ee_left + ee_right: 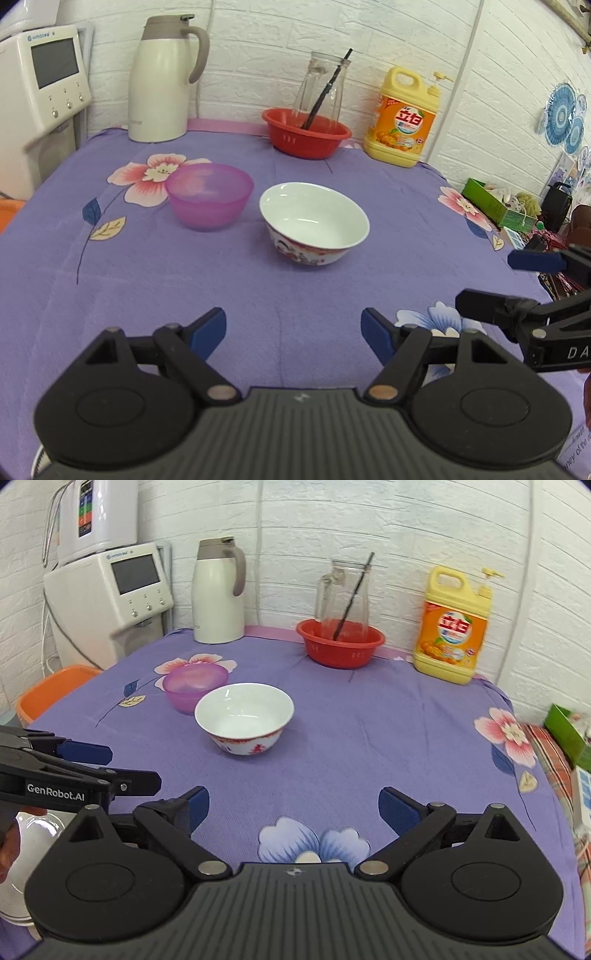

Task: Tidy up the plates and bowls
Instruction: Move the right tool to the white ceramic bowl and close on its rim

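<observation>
A white bowl with a red pattern (314, 223) stands upright mid-table on the purple floral cloth; it also shows in the right wrist view (244, 719). A translucent purple bowl (209, 195) stands just left of it, apart in the left view, partly behind it in the right wrist view (192, 685). My left gripper (294, 334) is open and empty, well short of the bowls. My right gripper (294, 810) is open and empty too, near the table's front. A stack of clear plates (22, 867) lies at the lower left under the left gripper (110, 764).
Along the back wall stand a white thermos jug (162, 79), a red basin (306, 133) holding a glass pitcher with a dark stick, and a yellow detergent bottle (402, 118). A white appliance (40, 96) is at the left. A green box (491, 203) and clutter lie beyond the right edge.
</observation>
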Tool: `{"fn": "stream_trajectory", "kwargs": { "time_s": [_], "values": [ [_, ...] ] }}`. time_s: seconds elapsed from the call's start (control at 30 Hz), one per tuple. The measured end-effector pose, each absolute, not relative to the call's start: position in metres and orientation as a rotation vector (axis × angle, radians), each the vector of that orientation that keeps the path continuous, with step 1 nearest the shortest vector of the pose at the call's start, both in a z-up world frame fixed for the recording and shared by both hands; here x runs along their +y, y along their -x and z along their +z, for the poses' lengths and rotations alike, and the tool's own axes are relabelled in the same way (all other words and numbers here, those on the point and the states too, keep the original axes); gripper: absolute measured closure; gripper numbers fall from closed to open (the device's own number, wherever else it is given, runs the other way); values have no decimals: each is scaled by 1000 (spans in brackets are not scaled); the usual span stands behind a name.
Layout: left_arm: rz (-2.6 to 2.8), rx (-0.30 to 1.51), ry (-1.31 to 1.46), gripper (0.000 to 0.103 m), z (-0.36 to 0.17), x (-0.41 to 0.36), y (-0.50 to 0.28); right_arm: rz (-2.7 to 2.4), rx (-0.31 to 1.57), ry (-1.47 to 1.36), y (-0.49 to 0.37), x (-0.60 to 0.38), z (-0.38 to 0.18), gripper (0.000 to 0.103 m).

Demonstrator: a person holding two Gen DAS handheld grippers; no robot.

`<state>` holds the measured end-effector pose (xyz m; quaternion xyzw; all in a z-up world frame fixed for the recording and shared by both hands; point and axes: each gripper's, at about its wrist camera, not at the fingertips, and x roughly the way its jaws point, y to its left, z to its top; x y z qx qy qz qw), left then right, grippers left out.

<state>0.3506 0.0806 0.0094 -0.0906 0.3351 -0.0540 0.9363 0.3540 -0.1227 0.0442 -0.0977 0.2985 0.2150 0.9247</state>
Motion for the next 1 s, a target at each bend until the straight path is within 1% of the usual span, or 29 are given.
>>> {"fn": "stream_trajectory", "kwargs": {
  "time_s": [0.17, 0.33, 0.47, 0.7, 0.9, 1.0],
  "values": [
    [-86, 701, 199, 29, 6, 89, -365, 508, 583, 300, -380, -103, 56, 0],
    [-71, 687, 289, 29, 12, 101, -385, 584, 564, 320, -422, -96, 62, 0],
    [-48, 683, 336, 29, 19, 107, -405, 622, 583, 292, -463, -98, 49, 0],
    [-4, 713, 411, 29, 12, 116, -448, 667, 691, 167, -525, -101, 18, 0],
    [30, 751, 618, 29, -4, 124, -474, 689, 742, 159, -531, -95, 5, 0],
    [70, 748, 610, 30, -4, 120, -479, 693, 738, 157, -530, -92, 4, 0]
  ]
}}
